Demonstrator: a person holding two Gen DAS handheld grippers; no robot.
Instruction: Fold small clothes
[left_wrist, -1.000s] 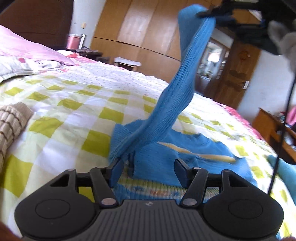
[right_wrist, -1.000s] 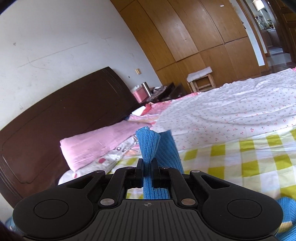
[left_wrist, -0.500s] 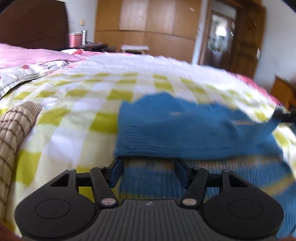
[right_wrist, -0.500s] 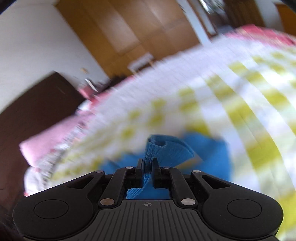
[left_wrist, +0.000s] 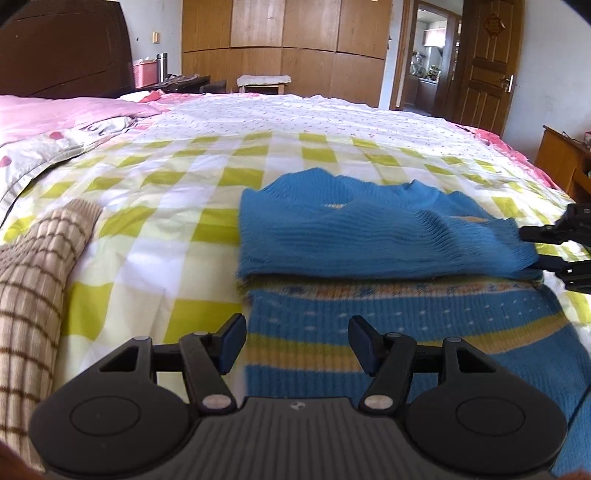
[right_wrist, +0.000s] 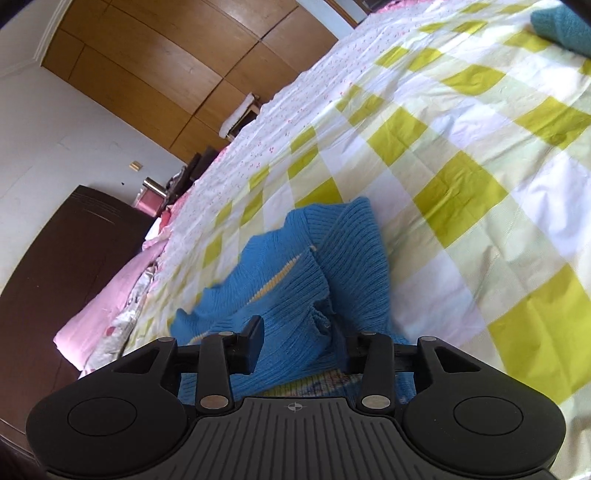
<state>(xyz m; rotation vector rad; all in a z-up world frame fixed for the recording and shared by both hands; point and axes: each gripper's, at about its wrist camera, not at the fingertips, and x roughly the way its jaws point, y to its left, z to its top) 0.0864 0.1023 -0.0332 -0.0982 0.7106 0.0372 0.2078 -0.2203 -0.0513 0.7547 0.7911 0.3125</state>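
A blue knit sweater (left_wrist: 369, 236) with yellow stripes lies flat on the yellow-checked bedspread (left_wrist: 177, 206). One sleeve is folded across its chest, the cuff pointing right. My left gripper (left_wrist: 297, 345) hovers open over the patterned hem, gripping nothing. At the right edge of the left wrist view, my right gripper (left_wrist: 530, 245) sits at the sleeve cuff. In the right wrist view the right gripper (right_wrist: 299, 345) has its jaws opening. The blue sleeve (right_wrist: 295, 295) lies loose between them, and the pads do not press on it.
A beige checked knit garment (left_wrist: 33, 277) lies at the left of the bed. Pink pillows (left_wrist: 55, 114) and a dark headboard (left_wrist: 66, 48) stand beyond. A teal garment (right_wrist: 561, 22) lies farther off. A wooden side table (left_wrist: 561, 158) stands right of the bed.
The right gripper swung the raised sleeve down and across the sweater, then parted its jaws. The sleeve now lies flat. The left gripper drew back a little toward the hem.
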